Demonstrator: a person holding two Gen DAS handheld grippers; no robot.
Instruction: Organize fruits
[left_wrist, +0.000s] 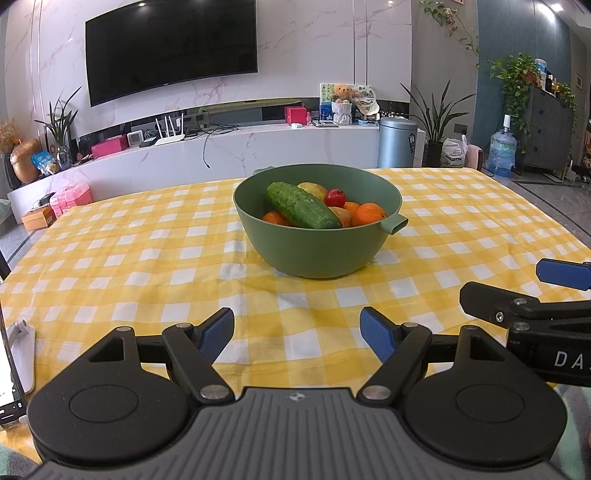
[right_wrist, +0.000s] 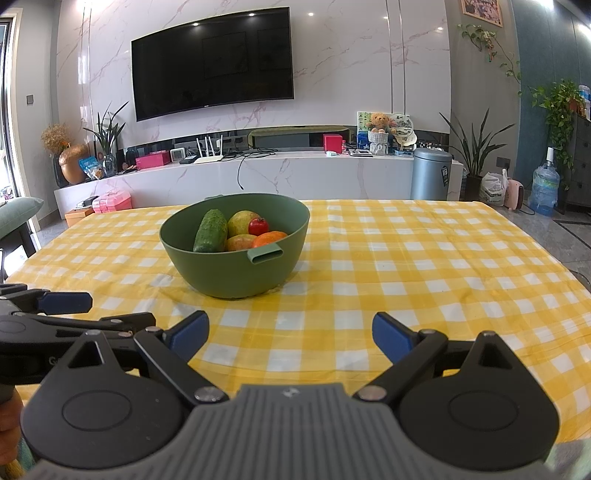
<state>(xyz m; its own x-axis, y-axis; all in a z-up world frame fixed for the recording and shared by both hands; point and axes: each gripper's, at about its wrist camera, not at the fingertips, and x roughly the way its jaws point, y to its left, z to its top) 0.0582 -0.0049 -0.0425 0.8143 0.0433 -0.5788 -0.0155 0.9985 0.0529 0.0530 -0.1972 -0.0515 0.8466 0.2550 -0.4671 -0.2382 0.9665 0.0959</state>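
Left gripper (left_wrist: 297, 334): nearest the lens in the left wrist view, low over the tabletop's near edge, jaws spread wide with nothing between them.
Right gripper (right_wrist: 291, 334): just beside the left one, at its 3 o'clock, jaws likewise spread and holding nothing.
Tabletop (left_wrist: 110, 258): covered by a yellow-and-white checked cloth; no loose fruit shows on the cloth in either view.
Green bowl (left_wrist: 317, 251): stands upright at 12 o'clock from the left gripper and at about 11 o'clock from the right one, well apart from both.
Contents: a cucumber (left_wrist: 303, 206) lies tilted across the top of the pile; a red tomato (left_wrist: 335, 197), an orange (left_wrist: 369, 214) and a yellow-green mango (right_wrist: 243, 221) sit around and beneath it.
Stage: everything already lies gathered in the bowl, which fits either produce collected there or a bowl waiting to be sorted out; the pictures do not settle which.
Handling judgement: any grasp into the bowl should come from above, clear of the rim. The cucumber is best taken across its middle, because lifting by one end would likely tip it. The tomato probably needs a light squeeze.
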